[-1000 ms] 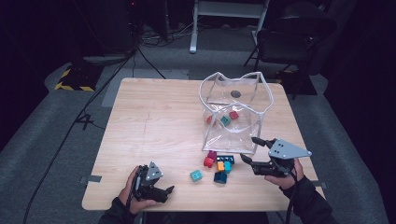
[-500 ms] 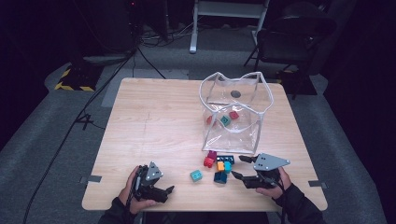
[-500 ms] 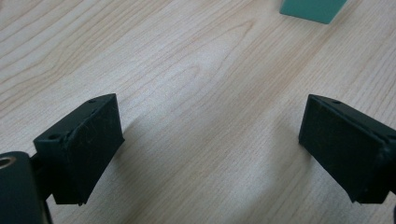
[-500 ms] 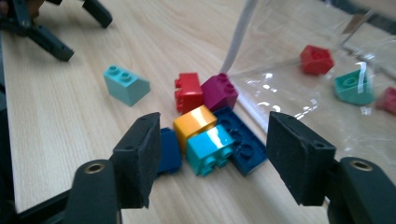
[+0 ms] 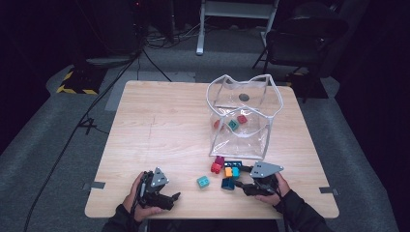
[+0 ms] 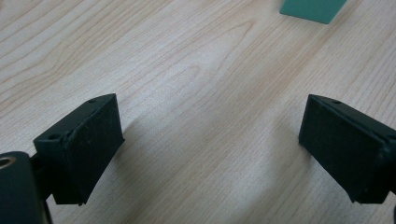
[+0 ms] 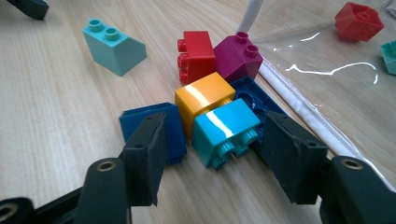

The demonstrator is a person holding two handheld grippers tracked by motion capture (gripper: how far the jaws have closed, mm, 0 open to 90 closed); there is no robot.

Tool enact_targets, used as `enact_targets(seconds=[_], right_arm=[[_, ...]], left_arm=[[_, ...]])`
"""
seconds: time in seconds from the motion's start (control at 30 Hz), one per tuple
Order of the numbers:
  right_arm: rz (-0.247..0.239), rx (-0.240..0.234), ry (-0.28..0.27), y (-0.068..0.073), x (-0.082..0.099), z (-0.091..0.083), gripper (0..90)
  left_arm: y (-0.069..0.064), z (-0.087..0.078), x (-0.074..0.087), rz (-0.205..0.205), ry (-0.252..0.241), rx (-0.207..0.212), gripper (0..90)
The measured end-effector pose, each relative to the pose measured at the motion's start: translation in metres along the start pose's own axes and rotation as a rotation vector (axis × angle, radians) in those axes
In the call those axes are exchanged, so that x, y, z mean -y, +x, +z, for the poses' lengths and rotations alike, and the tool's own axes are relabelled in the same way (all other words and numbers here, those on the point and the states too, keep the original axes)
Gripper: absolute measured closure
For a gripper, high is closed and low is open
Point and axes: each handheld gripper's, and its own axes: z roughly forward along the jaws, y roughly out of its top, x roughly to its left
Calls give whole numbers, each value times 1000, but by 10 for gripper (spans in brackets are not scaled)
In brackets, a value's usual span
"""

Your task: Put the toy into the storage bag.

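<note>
A cluster of toy bricks lies near the table's front: red (image 7: 196, 53), magenta (image 7: 238, 60), orange (image 7: 203, 98), turquoise (image 7: 226, 128) and dark blue (image 7: 173, 126). My right gripper (image 7: 217, 156) reaches low into the cluster from the right (image 5: 240, 186). Its jaws have just been closing and stand either side of the turquoise brick, with gaps still showing, so it is open. A pale teal sloped brick (image 5: 203, 181) lies apart to the left. My left gripper (image 5: 173, 198) rests open near the front edge over bare wood, with the teal brick (image 6: 310, 9) beyond its jaws.
A clear plastic bag (image 5: 241, 140) with a white rim stands upright just behind the cluster, with a red (image 5: 241, 119) and a green brick (image 5: 233, 124) among those inside. The wooden table (image 5: 159, 125) has its front edge close to both hands. A chair (image 5: 300, 43) stands beyond the table.
My right gripper has come down and moved left to the brick cluster, and its jaws have narrowed around the turquoise brick. The left gripper has stayed put.
</note>
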Motion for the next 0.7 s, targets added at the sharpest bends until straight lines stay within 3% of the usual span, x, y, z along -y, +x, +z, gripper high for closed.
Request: enact_targets(seconds=[0.2, 0.33, 0.4, 0.7], right_arm=[[1, 0, 15, -2, 0, 13, 401], [-10, 15, 9, -1, -1, 14, 484], [-15, 17, 3, -1, 0, 13, 540], [-8, 0, -4, -5, 1, 1, 554]], left_arm=[[0, 0, 0, 0, 0, 0, 65], [0, 0, 0, 0, 0, 0, 65], [0, 0, 0, 0, 0, 0, 65], [0, 0, 0, -1, -2, 0, 65]])
